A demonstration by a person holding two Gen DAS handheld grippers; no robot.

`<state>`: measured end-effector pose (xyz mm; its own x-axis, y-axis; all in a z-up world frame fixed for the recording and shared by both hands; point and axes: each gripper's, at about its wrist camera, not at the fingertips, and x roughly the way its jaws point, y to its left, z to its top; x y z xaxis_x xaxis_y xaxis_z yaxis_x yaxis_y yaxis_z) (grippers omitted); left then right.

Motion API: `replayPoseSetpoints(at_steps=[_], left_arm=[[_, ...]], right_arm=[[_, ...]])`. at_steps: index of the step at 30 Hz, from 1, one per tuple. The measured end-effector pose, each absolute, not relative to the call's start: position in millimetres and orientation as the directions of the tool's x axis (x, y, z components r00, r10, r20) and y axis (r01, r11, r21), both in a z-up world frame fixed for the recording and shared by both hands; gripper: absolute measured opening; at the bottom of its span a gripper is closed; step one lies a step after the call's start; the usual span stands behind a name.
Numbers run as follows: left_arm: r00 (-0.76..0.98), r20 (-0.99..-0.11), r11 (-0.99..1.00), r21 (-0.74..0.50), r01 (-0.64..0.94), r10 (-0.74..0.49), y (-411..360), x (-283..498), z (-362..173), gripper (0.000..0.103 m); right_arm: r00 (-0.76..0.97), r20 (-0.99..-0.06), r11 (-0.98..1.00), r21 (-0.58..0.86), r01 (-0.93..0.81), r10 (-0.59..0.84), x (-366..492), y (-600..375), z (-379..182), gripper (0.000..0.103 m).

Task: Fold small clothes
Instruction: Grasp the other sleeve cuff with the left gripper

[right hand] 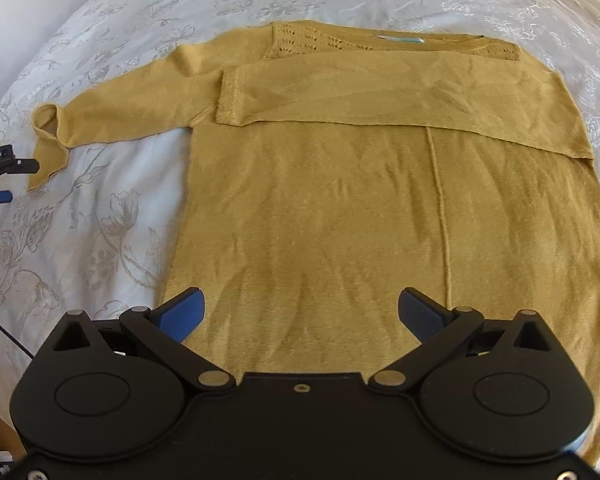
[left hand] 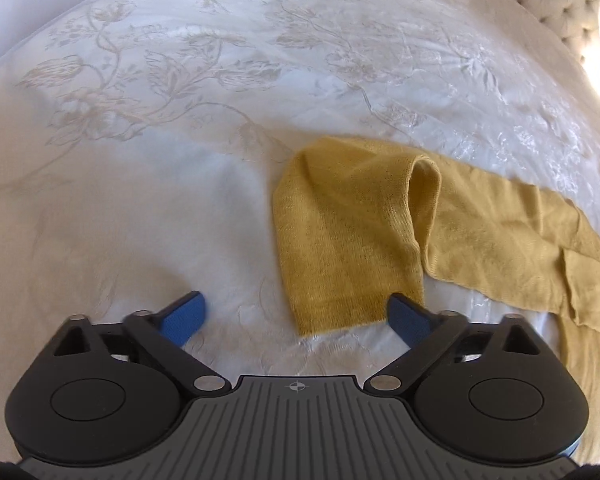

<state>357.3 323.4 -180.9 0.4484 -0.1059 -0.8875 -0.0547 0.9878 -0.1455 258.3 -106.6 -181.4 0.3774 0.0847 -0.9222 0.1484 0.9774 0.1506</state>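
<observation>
A bed fills both views, covered by a white bedspread (right hand: 100, 240) woven with a pale grey floral and vine pattern; the cloth is lightly creased and shines where light falls on it. In the left wrist view a tufted, buttoned headboard (left hand: 556, 4) in a cream tone stands at about 1 o'clock, with strong light washing out the frame edge at 2 o'clock. In the right wrist view a plain white wall or panel shows at 10 o'clock, and small dark objects, too small to tell, sit along the far edge at 1 o'clock.

A mustard-yellow knit sweater (right hand: 340, 208) lies flat on the bedspread, neckline at 12 o'clock and hem toward the camera. Its right-hand sleeve (right hand: 380, 96) is folded across the chest, while the other sleeve (right hand: 124, 116) stretches out toward 9 o'clock, its cuff (left hand: 340, 240) turned back on itself.

The right gripper (right hand: 300, 312) hangs over the lower body of the sweater, jaws spread wide with nothing between them. The left gripper (left hand: 296, 316) stands just beside the turned cuff, jaws wide and not pressing on the cloth; the cuff's edge lies between the blue pads (left hand: 184, 320).
</observation>
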Motion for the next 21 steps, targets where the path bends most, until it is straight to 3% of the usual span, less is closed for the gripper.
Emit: replayPoseSetpoints(at_steps=[2, 7, 8, 9, 21], left_arm=[[0.435, -0.894, 0.990, -0.136, -0.028, -0.110, 322, 363, -187, 0.061], [0.428, -0.894, 0.988, -0.155, -0.021, -0.131, 323, 371, -190, 0.032], [0.443, -0.885, 0.985, -0.172, -0.026, -0.143, 325, 371, -188, 0.015], [0.453, -0.879, 0.983, -0.182, -0.027, -0.151, 328, 371, -186, 0.006], [0.565, -0.825, 0.999, -0.013, 0.036, -0.031, 369, 415, -121, 0.005]], right_arm=[[0.371, -0.925, 0.981, 0.140, 0.136, 0.080, 263, -101, -181, 0.102], [0.365, -0.929, 0.983, 0.120, 0.139, 0.062, 269, -96, -180, 0.102], [0.361, -0.931, 0.982, 0.119, 0.146, 0.059, 271, -96, -180, 0.102], [0.359, -0.932, 0.981, 0.119, 0.152, 0.058, 272, -96, -181, 0.102], [0.351, -0.934, 0.974, 0.138, 0.179, 0.068, 285, -91, -186, 0.102]])
